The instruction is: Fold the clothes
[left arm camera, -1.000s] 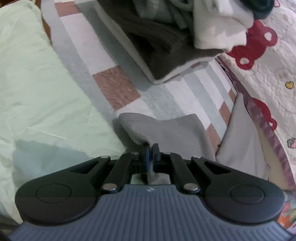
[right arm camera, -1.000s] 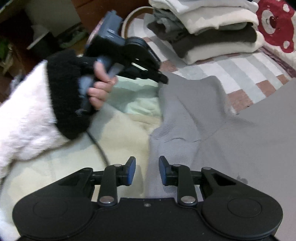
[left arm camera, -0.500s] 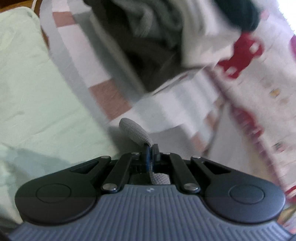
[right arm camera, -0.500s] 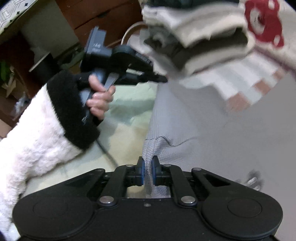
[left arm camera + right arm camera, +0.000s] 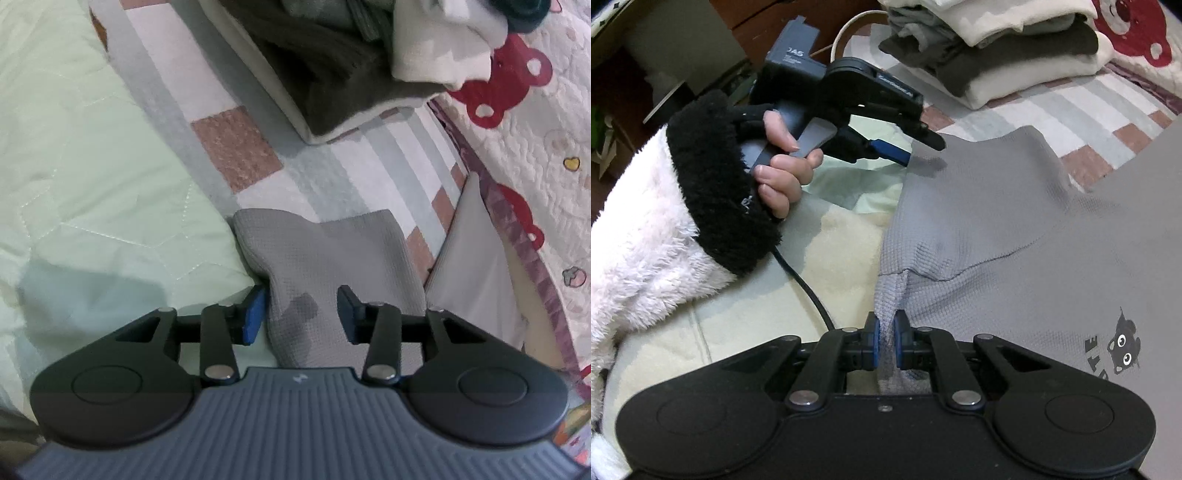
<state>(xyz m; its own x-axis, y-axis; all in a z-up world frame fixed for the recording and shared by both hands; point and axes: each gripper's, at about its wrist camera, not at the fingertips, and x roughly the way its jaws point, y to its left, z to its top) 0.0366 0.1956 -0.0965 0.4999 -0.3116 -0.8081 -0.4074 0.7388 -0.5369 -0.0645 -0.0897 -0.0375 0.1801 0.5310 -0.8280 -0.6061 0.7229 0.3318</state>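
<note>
Grey shirt [image 5: 1015, 236] lying spread on the bed, sleeve [image 5: 328, 266] poking out past the green quilt [image 5: 92, 177]. Right gripper [image 5: 885, 341] pinching its edge tight; left gripper [image 5: 301, 312] hanging wide open over the sleeve, gripping nothing. Folded pile [image 5: 997, 48] sitting beyond.

I see a pale green quilt [image 5: 92, 177] beside a striped checked blanket [image 5: 236, 155]. White bear-print quilt [image 5: 535, 129] at right. Wooden drawers [image 5: 768, 18] behind.

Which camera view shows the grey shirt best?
The right wrist view: it shows the grey shirt spread out, with its cat print and the pinched edge. The left wrist view shows only one folded corner.
</note>
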